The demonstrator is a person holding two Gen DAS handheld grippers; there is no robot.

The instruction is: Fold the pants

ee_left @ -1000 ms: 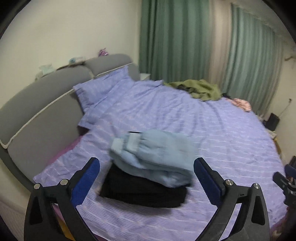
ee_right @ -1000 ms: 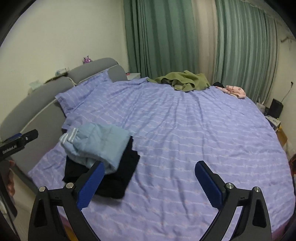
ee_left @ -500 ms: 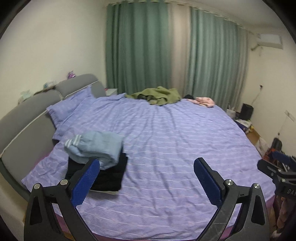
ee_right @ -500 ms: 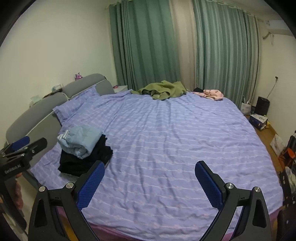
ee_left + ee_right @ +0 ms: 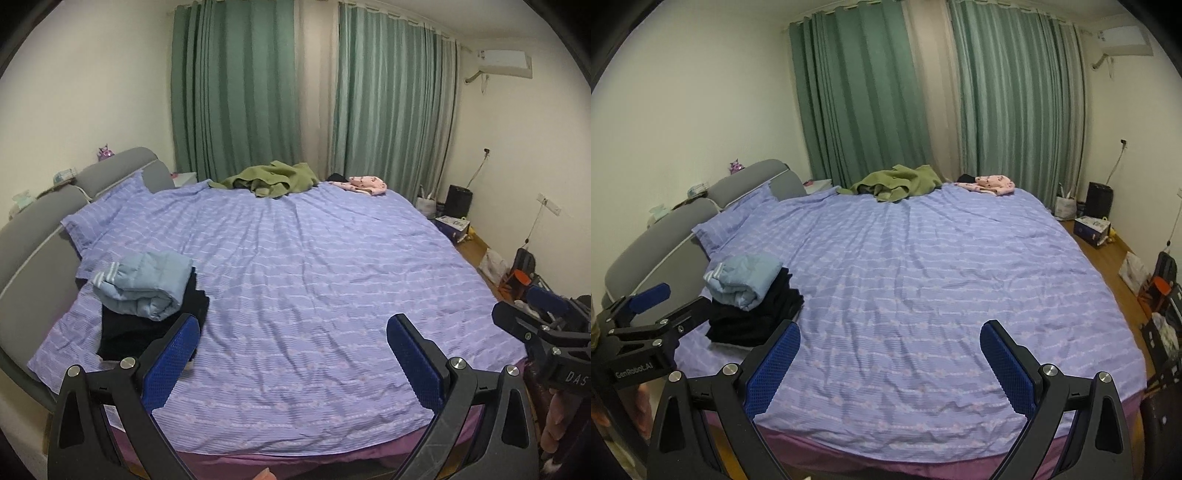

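Bedroom, dim light. Cream walls (image 5: 92, 92), green curtains (image 5: 864, 96) drawn across the far wall. Large bed (image 5: 332, 266) with lavender striped sheet, grey padded headboard (image 5: 661, 240) at left. Wall AC unit (image 5: 504, 62) upper right. Wood floor (image 5: 1108, 254) at right, cluttered with boxes and bags.

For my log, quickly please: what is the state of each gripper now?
Left gripper: open, holding nothing.
Right gripper: open, holding nothing.
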